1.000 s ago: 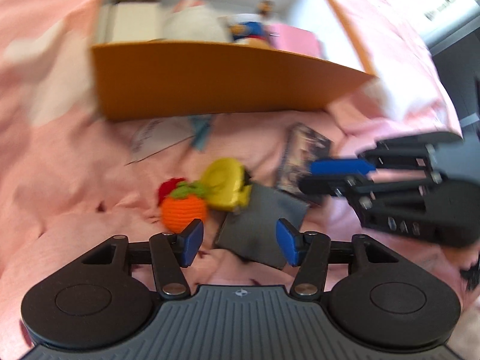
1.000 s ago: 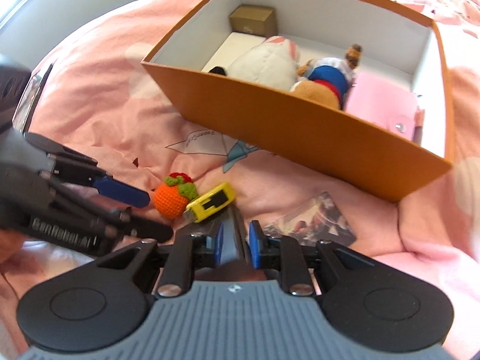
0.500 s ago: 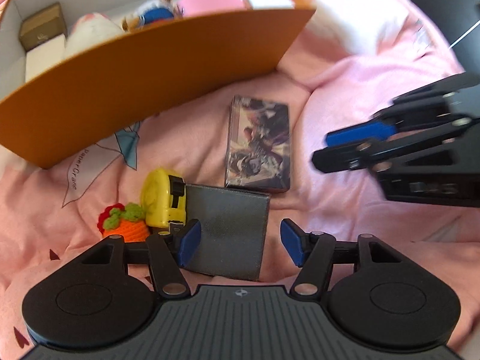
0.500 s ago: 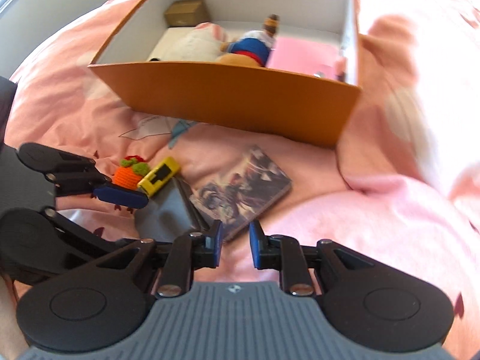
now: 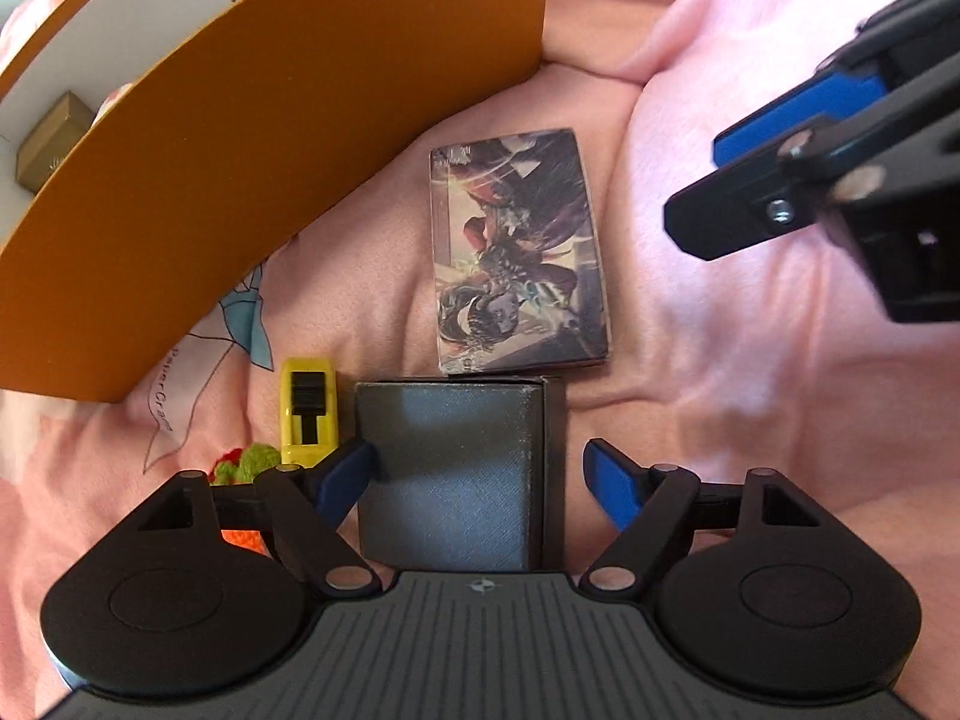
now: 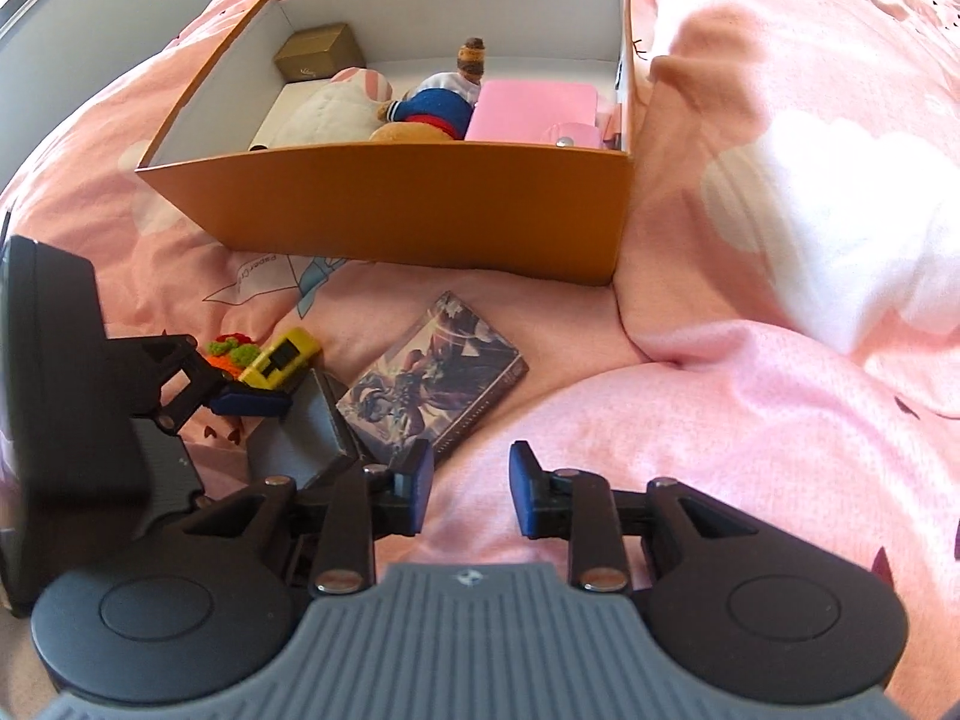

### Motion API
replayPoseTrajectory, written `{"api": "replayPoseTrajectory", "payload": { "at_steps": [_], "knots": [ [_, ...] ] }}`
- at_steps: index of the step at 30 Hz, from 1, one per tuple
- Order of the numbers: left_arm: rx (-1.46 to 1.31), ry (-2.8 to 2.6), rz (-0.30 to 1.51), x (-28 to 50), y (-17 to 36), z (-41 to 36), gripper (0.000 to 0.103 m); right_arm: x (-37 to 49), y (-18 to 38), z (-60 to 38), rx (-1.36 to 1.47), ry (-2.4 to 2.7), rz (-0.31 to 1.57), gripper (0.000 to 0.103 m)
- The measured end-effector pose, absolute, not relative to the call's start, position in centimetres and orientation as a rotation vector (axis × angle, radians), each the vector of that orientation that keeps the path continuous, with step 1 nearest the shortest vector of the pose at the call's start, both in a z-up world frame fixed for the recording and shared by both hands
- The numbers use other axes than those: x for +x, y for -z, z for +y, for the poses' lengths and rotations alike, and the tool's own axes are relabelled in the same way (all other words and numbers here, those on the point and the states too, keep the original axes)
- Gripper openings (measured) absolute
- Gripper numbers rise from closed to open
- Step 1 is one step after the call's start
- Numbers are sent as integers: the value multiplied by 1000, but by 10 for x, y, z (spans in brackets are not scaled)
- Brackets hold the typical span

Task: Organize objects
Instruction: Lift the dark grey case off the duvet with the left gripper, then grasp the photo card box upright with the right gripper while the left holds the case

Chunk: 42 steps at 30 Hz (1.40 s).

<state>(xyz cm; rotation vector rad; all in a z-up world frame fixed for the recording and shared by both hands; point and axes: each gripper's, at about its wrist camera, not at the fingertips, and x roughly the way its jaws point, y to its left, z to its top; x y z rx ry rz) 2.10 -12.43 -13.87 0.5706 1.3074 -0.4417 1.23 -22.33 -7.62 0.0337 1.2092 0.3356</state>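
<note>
Two grippers are working over the pink quilt, just in front of the open orange cardboard box (image 6: 420, 216). The left gripper (image 5: 480, 471) has just been spreading its jaws wide and is straddling the flat dark grey box (image 5: 450, 474), the pads not yet pressing. It should be squaring up and clearing the yellow tape measure (image 5: 307, 408) beside the grey box before squeezing. The right gripper (image 6: 471, 492), jaws just parting slightly, is holding nothing.

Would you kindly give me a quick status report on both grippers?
Left gripper open, jaws just widened, straddling grey box. Right gripper open, empty, just opening. Yellow tape measure close beside left finger.
</note>
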Motion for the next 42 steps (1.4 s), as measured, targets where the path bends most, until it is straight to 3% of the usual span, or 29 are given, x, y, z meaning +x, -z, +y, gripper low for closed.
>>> {"api": "replayPoseTrajectory", "payload": {
  "at_steps": [4, 5, 7, 15, 20, 29, 36, 42],
  "knots": [
    [603, 417, 1297, 20, 146, -127, 90, 12, 78, -221, 15, -329, 1214, 32],
    [603, 409, 1290, 19, 145, -125, 84, 11, 78, -220, 8, -328, 1212, 32],
    [574, 407, 1288, 19, 142, -120, 83, 11, 79, -219, 10, -334, 1216, 32],
    [361, 468, 1237, 16, 117, -78, 56, 17, 85, -217, 68, -340, 1231, 32],
    [241, 459, 1225, 30, 104, -56, 44, 27, 92, -218, 154, -336, 1246, 32],
    [184, 436, 1261, 46, 102, -33, 39, 48, 122, -216, 276, -319, 1319, 38],
    [142, 440, 1263, 50, 102, -27, 38, 59, 146, -221, 384, -309, 1362, 56],
    [102, 437, 1272, 53, 101, -24, 38, 65, 163, -220, 462, -311, 1380, 63]
  ]
}}
